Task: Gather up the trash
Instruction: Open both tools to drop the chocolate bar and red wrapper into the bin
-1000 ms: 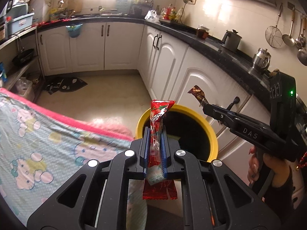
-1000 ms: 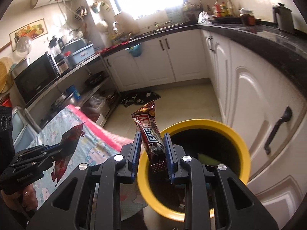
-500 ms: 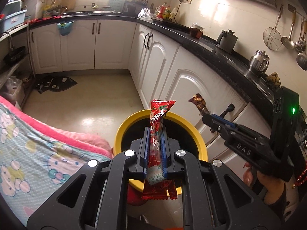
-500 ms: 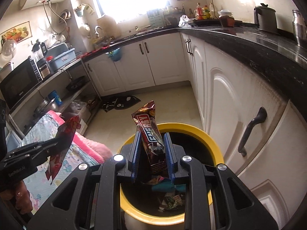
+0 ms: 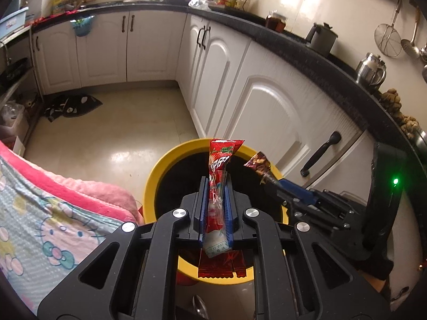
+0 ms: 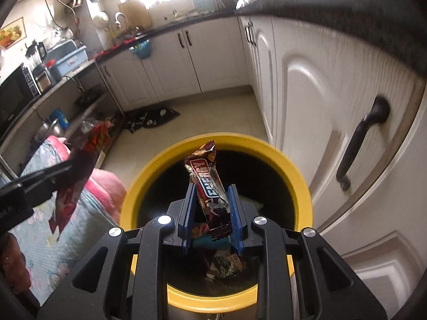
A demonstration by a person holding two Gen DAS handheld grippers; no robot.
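Observation:
My left gripper (image 5: 215, 184) is shut on a long red snack wrapper (image 5: 220, 165) that stands upright between the blue pads, over the near rim of a yellow-rimmed bin (image 5: 160, 170). My right gripper (image 6: 212, 190) is shut on a brown energy-bar wrapper (image 6: 206, 178), held over the bin's dark mouth (image 6: 299, 184). Each gripper shows in the other's view: the right one (image 5: 269, 180) at the bin's right side, the left one (image 6: 66, 170) with the red wrapper (image 6: 69, 200) at the left. Several wrappers (image 6: 224, 264) lie at the bin's bottom.
White cabinet doors with black handles (image 6: 357, 144) stand close on the right of the bin. A pink-edged cartoon blanket (image 5: 48, 224) covers the surface on the left. A dark mat (image 5: 69, 105) lies on the tiled floor beyond.
Both grippers have come down and in over the bin, each still holding its wrapper. The bin now fills more of both views and its contents show in the right wrist view.

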